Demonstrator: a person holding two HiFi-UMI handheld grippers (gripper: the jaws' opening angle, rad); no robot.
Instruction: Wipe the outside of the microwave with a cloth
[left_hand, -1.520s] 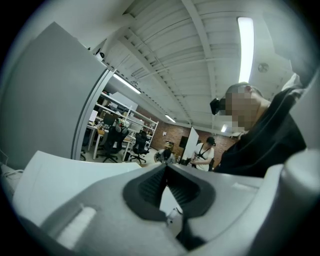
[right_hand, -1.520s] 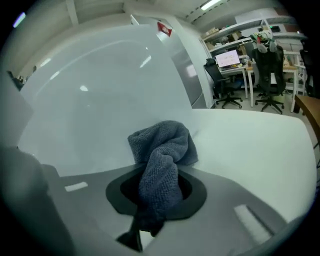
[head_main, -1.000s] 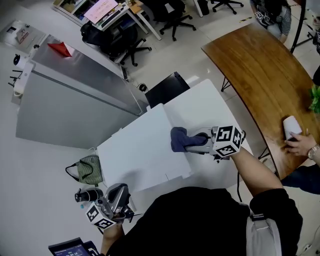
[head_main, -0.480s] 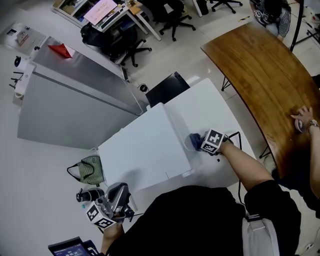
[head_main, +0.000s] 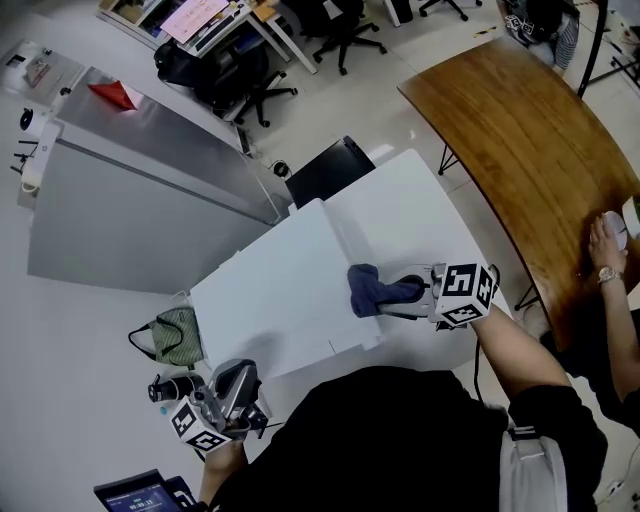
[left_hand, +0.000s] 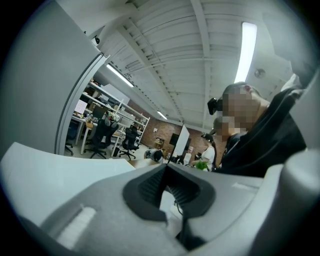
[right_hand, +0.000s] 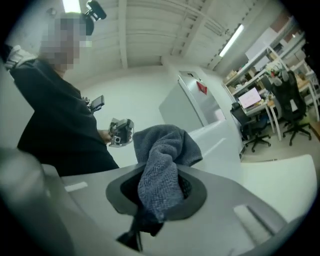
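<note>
The white microwave (head_main: 275, 300) stands on a white table (head_main: 410, 215) in the head view. My right gripper (head_main: 402, 295) is shut on a blue-grey cloth (head_main: 372, 290), and the cloth lies against the microwave's upper right edge near its front corner. In the right gripper view the cloth (right_hand: 162, 165) bunches out of the shut jaws of that gripper (right_hand: 160, 192), with the microwave (right_hand: 220, 135) beyond it. My left gripper (head_main: 238, 380) hangs low at the left, away from the microwave. In its own view the left gripper (left_hand: 170, 187) is shut on nothing.
A tall silver cabinet (head_main: 140, 190) stands at the left, with a green bag (head_main: 180, 338) on the floor beside the microwave. A black box (head_main: 325, 175) sits behind the table. At the right is a curved wooden table (head_main: 520, 130) with another person's hand (head_main: 605, 245) on it.
The right gripper dipped down along the microwave's right side with the cloth, then came back up to the top edge. The left gripper stayed where it was.
</note>
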